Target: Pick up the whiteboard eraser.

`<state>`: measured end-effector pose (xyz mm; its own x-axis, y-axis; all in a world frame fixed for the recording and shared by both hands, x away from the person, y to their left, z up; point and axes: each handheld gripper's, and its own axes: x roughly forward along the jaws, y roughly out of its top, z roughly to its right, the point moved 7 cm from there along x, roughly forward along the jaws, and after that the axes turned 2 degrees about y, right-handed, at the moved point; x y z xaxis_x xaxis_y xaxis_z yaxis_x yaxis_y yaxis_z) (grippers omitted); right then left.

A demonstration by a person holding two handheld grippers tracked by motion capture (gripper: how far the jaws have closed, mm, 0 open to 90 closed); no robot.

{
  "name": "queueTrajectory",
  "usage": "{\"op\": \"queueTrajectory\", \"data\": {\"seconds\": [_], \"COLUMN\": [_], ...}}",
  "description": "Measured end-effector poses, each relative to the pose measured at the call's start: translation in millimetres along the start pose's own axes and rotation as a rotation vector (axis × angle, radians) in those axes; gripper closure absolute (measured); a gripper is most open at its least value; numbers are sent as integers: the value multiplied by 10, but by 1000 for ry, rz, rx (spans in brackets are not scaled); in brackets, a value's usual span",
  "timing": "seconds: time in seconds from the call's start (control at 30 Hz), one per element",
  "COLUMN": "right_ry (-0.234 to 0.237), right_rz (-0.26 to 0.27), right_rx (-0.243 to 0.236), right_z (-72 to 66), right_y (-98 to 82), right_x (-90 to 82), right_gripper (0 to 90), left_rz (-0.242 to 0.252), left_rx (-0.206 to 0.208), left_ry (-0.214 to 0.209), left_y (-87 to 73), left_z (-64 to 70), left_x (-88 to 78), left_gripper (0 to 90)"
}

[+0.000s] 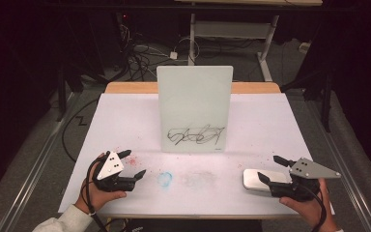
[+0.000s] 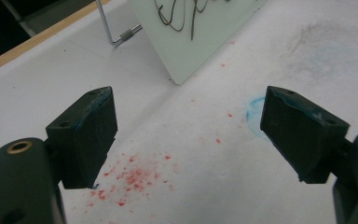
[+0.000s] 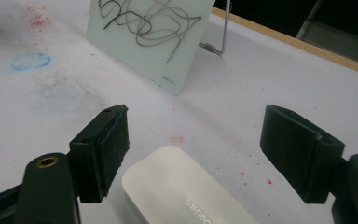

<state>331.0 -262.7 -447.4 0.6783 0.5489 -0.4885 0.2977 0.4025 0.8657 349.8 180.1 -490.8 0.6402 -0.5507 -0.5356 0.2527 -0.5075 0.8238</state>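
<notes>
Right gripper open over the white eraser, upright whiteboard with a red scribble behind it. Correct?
Not quite: the scribble on the upright white glass whiteboard is black, as the right gripper view shows. The right gripper is indeed open over the white rounded eraser.

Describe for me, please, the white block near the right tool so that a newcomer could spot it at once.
Start at the upright whiteboard with the black scribble, standing mid-table on the white cover. Come toward the near right corner, where the right tool hovers with its jaws wide apart. Between those jaws lies the eraser, a flat white block with rounded corners and small grey lettering, the one loose item among mere red and blue stains.
</notes>
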Motion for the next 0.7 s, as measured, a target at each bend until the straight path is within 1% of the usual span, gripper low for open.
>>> {"op": "queueTrajectory", "data": {"seconds": [0.07,0.1,0.17,0.2,0.27,0.3,0.37,0.4,0.47,0.5,0.53,0.6,0.63,0.7], "right_ry": [-3,3,1,10,46,51,57,60,96,107,114,136,149,186], "right_rz": [-17,-34,-65,-86,-122,-131,-171,-188,-220,-247,-283,-358,-400,-457], "right_rx": [-20,-32,-56,-71,-88,-99,-123,-128,-130,-144,-162,-198,-224,-263], "right_z": [30,38,52,55,67,77,117,145,181,198,214,237,244,243], "right_y": [-11,-23,-43,-54,-68,-70,-75,-71,-57,-53,-54,-58,-63,-63], "right_x": [-5,-6,-8,-9,-10,-7,6,15,32,40,52,82,95,139], "right_gripper": [237,236,240,241,246,247,246,242,238,239,239,238,238,238], "left_rz": [-12,-22,-26,-39,-39,-42,-55,-57,-59,-59,-64,-67,-86,-96], "left_rx": [-4,-3,-2,6,9,13,18,16,22,22,15,10,18,22], "left_ry": [-5,-8,-10,-13,-19,-22,-27,-36,-48,-48,-52,-57,-59,-56], "left_y": [-25,-38,-48,-68,-73,-80,-97,-104,-114,-114,-136,-151,-188,-211], "left_z": [-15,-19,-20,-19,-15,-10,0,10,36,36,64,77,105,125], "left_x": [25,33,38,41,36,33,30,25,15,15,15,15,14,3], "left_gripper": [182,183,186,194,197,197,197,197,197,197,197,197,197,197]}}
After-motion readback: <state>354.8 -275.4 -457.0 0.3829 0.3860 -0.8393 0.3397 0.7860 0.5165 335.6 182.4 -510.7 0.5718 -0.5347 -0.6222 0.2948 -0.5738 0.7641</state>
